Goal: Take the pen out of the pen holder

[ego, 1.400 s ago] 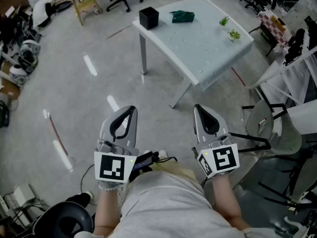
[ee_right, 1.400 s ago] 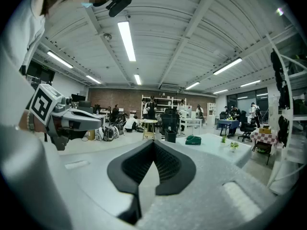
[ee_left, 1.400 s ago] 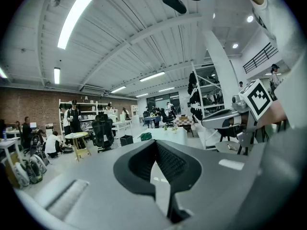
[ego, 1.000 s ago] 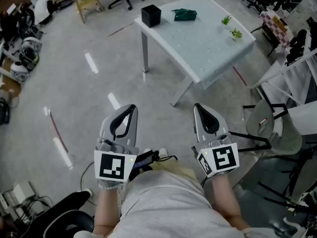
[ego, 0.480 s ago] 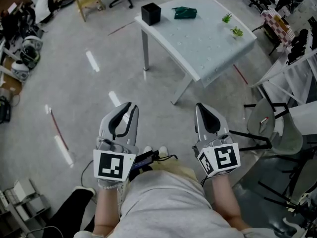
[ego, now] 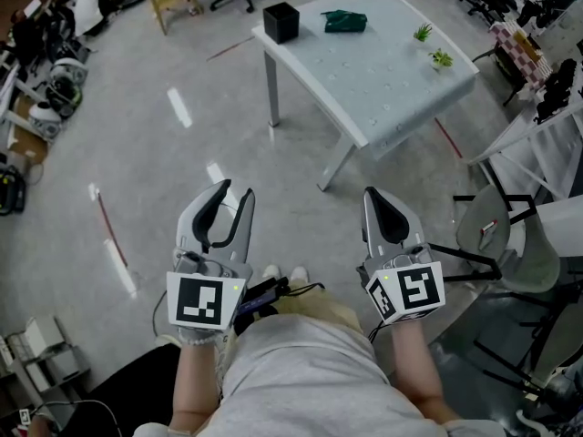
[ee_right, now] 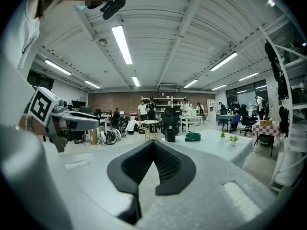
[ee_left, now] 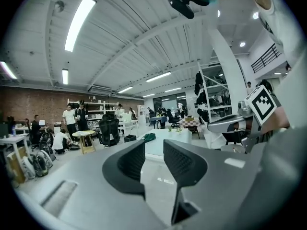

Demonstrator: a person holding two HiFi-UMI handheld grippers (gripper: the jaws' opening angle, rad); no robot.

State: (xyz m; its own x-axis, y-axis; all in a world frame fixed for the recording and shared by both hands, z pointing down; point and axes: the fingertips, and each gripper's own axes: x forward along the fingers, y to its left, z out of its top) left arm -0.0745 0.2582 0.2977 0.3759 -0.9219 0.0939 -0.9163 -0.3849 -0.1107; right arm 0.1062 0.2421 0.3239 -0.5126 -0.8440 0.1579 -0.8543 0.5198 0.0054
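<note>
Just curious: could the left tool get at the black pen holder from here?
Probably not yet. The left tool, jaws just opened and empty, hangs over floor well short of the pen holder on the white table. Nothing blocks the way.

The left tool [ego: 234, 193] and right tool [ego: 371, 195] are grey.

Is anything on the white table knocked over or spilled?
No, nothing stands out. The holder stands upright near a corner of the table, the green thing lies on the top, and both plants stand up. No spill shows.
</note>
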